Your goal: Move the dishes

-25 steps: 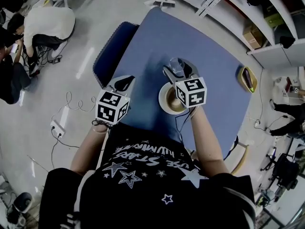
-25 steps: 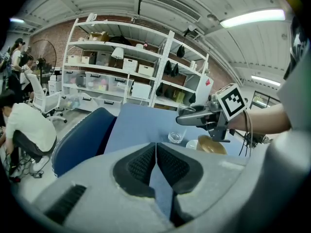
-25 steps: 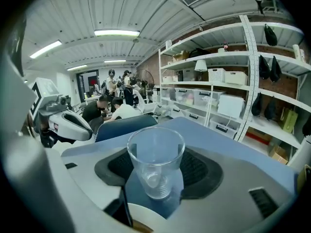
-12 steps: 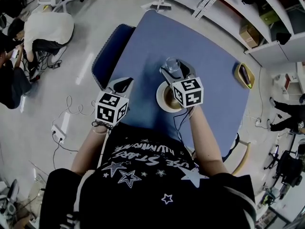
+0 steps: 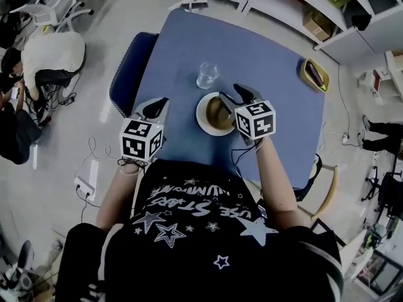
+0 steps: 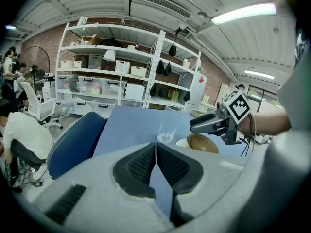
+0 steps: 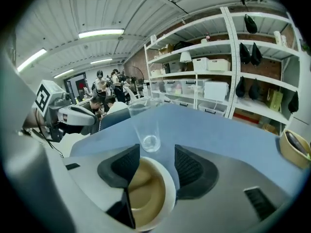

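A clear glass (image 5: 207, 75) stands upright on the blue table (image 5: 264, 55), free of both grippers. Just nearer me sits a brown bowl (image 5: 217, 112) on a white plate (image 5: 203, 119). My right gripper (image 5: 242, 96) hovers at the bowl's right rim, open. In the right gripper view the bowl (image 7: 143, 193) lies low between the spread pads (image 7: 192, 171), with the glass (image 7: 146, 125) a little ahead of the tips. My left gripper (image 5: 158, 106) is at the table's left edge, shut and empty. Its pads (image 6: 141, 161) meet, and it faces the glass (image 6: 165, 131) and bowl (image 6: 203, 143).
A yellow tray (image 5: 313, 75) holding a dark object sits at the table's far right edge. A blue chair (image 5: 129, 74) stands against the table's left side. People sit on the floor at the left (image 5: 47, 58). Shelving runs behind the table (image 6: 121, 81).
The glass was between my right gripper's jaws; now it stands alone beyond the bowl and the right gripper has drawn back to the bowl's right side. The left gripper has barely moved.
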`<control>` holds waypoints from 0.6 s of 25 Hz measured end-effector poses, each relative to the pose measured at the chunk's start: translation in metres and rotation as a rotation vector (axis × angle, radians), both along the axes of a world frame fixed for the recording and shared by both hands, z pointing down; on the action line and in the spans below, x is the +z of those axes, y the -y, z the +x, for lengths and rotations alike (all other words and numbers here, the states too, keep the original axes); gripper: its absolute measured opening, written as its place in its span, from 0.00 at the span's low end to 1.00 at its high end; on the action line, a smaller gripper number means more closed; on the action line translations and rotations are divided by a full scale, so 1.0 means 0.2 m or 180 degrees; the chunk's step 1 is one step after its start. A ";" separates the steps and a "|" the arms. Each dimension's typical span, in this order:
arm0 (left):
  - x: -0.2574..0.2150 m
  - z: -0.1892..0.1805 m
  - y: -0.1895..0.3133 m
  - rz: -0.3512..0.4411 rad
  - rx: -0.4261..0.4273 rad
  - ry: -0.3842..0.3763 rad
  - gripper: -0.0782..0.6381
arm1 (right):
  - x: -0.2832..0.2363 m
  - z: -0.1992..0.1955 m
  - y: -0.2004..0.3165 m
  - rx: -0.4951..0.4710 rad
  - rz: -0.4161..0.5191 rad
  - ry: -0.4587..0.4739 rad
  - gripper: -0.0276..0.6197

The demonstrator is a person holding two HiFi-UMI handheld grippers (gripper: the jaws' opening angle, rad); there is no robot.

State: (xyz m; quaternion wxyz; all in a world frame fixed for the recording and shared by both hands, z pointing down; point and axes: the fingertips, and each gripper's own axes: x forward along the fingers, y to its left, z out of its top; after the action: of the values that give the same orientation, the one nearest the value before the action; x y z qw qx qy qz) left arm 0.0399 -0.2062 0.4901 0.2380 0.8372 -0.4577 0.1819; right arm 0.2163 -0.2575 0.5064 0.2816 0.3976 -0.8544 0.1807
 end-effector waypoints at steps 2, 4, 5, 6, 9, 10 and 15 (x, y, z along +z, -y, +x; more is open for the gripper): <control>0.00 0.02 -0.01 -0.0021 0.0015 0.0009 0.15 | 0.05 0.05 -0.05 -0.0001 -0.0227 0.0023 0.39; 0.01 0.04 -0.02 -0.0031 0.0028 0.0013 0.14 | 0.12 0.08 -0.10 0.0001 -0.0422 0.0014 0.38; 0.01 0.05 -0.02 -0.0031 0.0036 0.0014 0.14 | 0.15 0.08 -0.13 0.0007 -0.0495 -0.0011 0.37; 0.02 0.06 -0.03 -0.0030 0.0046 0.0016 0.14 | 0.17 0.09 -0.14 0.0014 -0.0549 -0.0041 0.36; 0.02 0.09 -0.04 -0.0034 0.0070 0.0029 0.14 | 0.22 0.10 -0.16 0.0048 -0.0625 -0.0070 0.31; 0.02 0.10 -0.04 -0.0037 0.0075 0.0034 0.14 | 0.23 0.10 -0.16 0.0069 -0.0628 -0.0063 0.28; 0.02 0.13 -0.06 -0.0042 0.0107 0.0066 0.14 | 0.23 0.14 -0.14 0.0223 -0.0606 -0.0091 0.10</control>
State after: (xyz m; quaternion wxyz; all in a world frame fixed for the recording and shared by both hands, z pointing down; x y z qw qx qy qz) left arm 0.0655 -0.1939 0.4935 0.2357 0.8412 -0.4448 0.1976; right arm 0.2446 -0.2291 0.5529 0.3238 0.4011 -0.8149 0.2650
